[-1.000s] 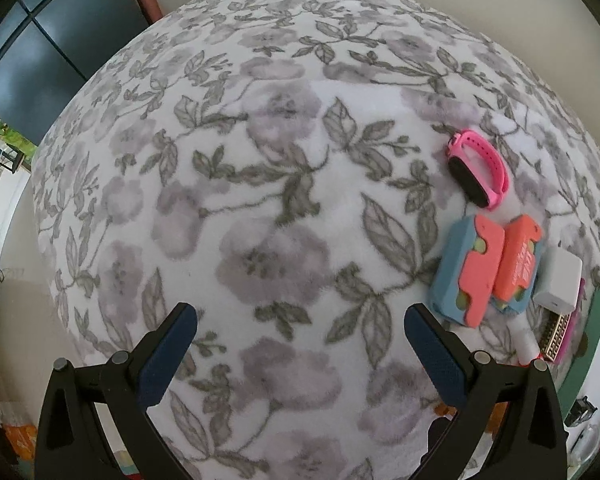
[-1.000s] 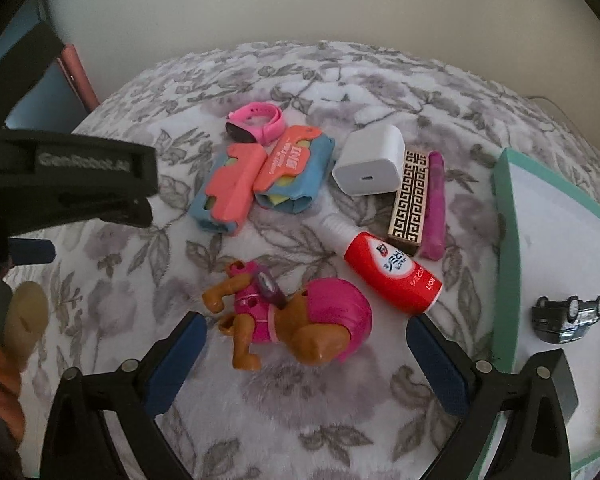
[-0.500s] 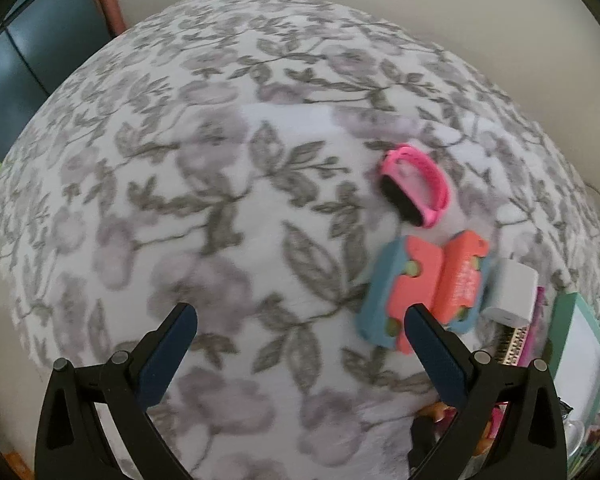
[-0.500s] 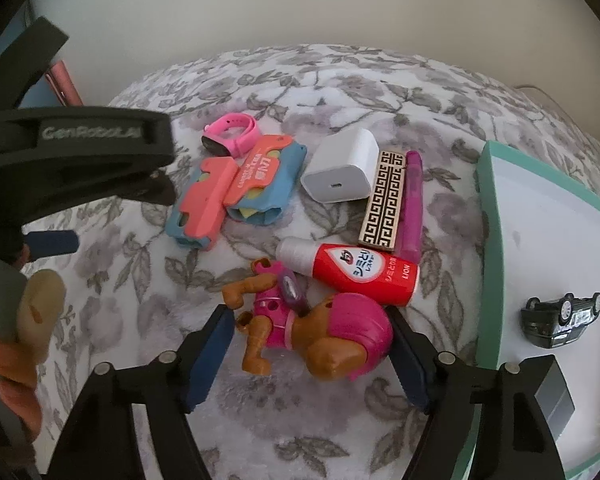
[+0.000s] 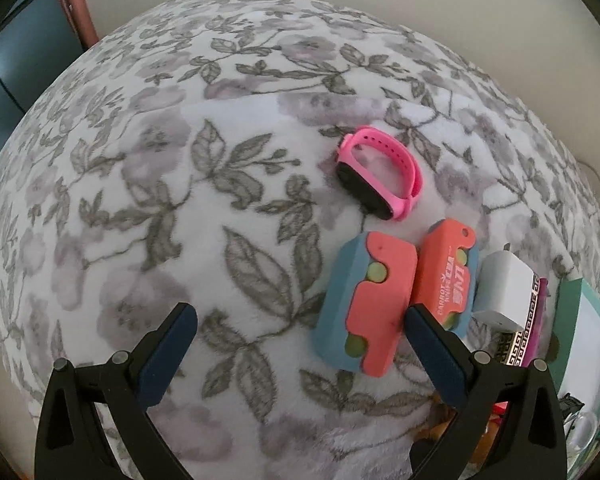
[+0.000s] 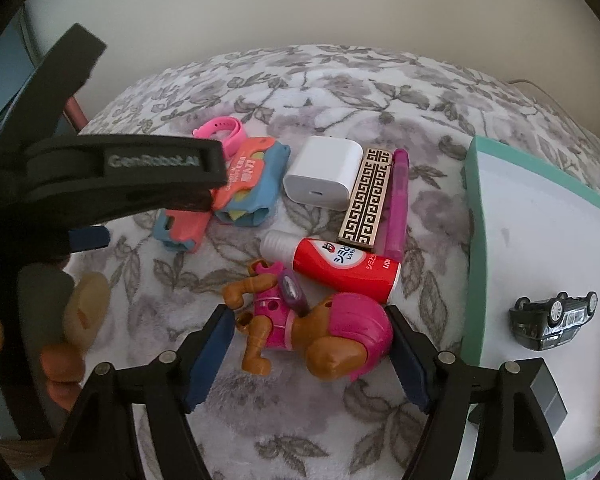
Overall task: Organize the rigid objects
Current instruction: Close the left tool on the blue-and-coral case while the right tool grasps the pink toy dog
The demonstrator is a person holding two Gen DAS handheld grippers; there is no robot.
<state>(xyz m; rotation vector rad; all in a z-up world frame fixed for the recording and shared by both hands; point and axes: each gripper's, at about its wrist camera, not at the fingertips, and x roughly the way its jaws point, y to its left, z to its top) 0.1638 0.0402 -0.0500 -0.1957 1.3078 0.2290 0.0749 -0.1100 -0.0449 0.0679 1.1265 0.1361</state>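
Observation:
A brown toy dog (image 6: pixel 300 328) in a pink helmet lies on the flowered blanket (image 6: pixel 260 452). My right gripper (image 6: pixel 308 320) is shut on it, one pad against the helmet and the other against a paw. My left gripper (image 5: pixel 300 316) hangs open over the blanket (image 5: pixel 180 200) with nothing between its fingers. Its right fingertip overlaps a coral-and-blue toy (image 5: pixel 364 300). A second coral-and-blue toy (image 5: pixel 448 276) lies beside the first. A pink wristband (image 5: pixel 380 176) lies just beyond them. In the right wrist view the left gripper's black body (image 6: pixel 100 176) covers part of these toys.
Behind the dog lie a red tube (image 6: pixel 344 264), a white charger (image 6: pixel 324 174), a patterned box (image 6: pixel 366 196) and a magenta pen (image 6: pixel 398 200). A teal-rimmed white tray (image 6: pixel 474 240) at the right holds an overturned toy car (image 6: pixel 552 320). A wall stands behind.
My right jaws narrowed from wide apart onto the toy dog, then held. My left gripper drifted toward the coral-and-blue toys and wristband, which now sit nearer its right finger.

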